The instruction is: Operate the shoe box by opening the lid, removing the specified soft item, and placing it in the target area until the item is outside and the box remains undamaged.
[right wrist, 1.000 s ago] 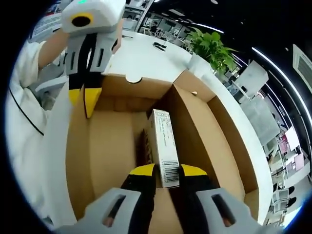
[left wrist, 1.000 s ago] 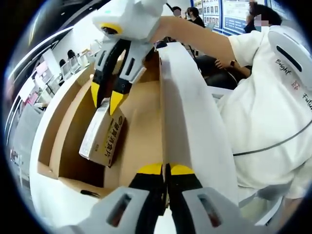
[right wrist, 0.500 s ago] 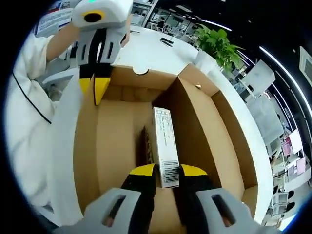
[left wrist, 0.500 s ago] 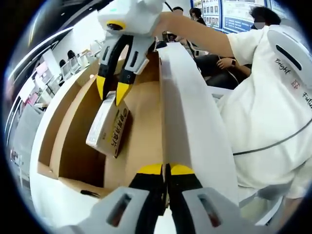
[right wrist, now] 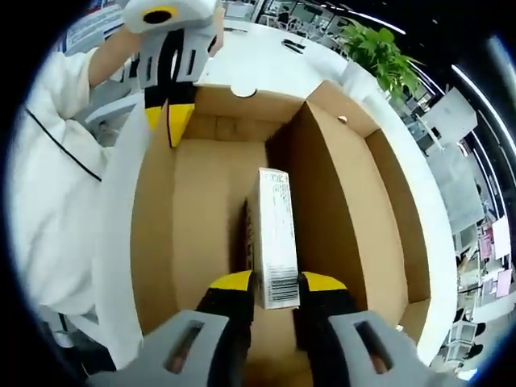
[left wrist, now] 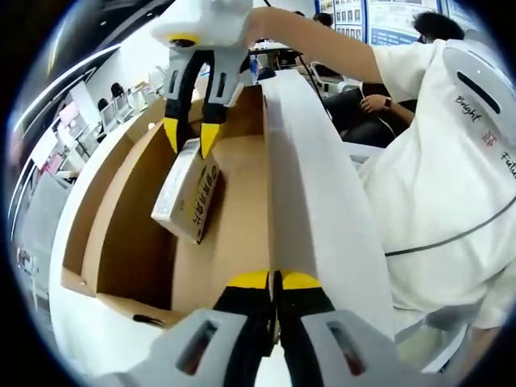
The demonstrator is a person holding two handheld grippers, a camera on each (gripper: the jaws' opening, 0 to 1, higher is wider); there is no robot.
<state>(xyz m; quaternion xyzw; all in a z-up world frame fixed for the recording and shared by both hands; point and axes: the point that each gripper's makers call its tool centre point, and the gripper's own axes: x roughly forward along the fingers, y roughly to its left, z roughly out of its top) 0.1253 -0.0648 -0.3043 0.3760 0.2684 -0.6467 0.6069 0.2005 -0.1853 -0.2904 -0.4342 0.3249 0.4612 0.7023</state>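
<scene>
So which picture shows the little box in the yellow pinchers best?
The left gripper view. There the small carton shows two faces, with printing on one, hanging from the right gripper over the shoe box. In the right gripper view the small carton is seen lengthwise, its barcode end nearest.

The small carton's (right wrist: 274, 234) near end sits hidden between the right claw's (right wrist: 276, 284) jaws.

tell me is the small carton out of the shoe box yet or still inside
Partly inside. The right gripper holds the small carton by its upper end, and the carton's lower end hangs below the shoe box walls, over the box floor.
</scene>
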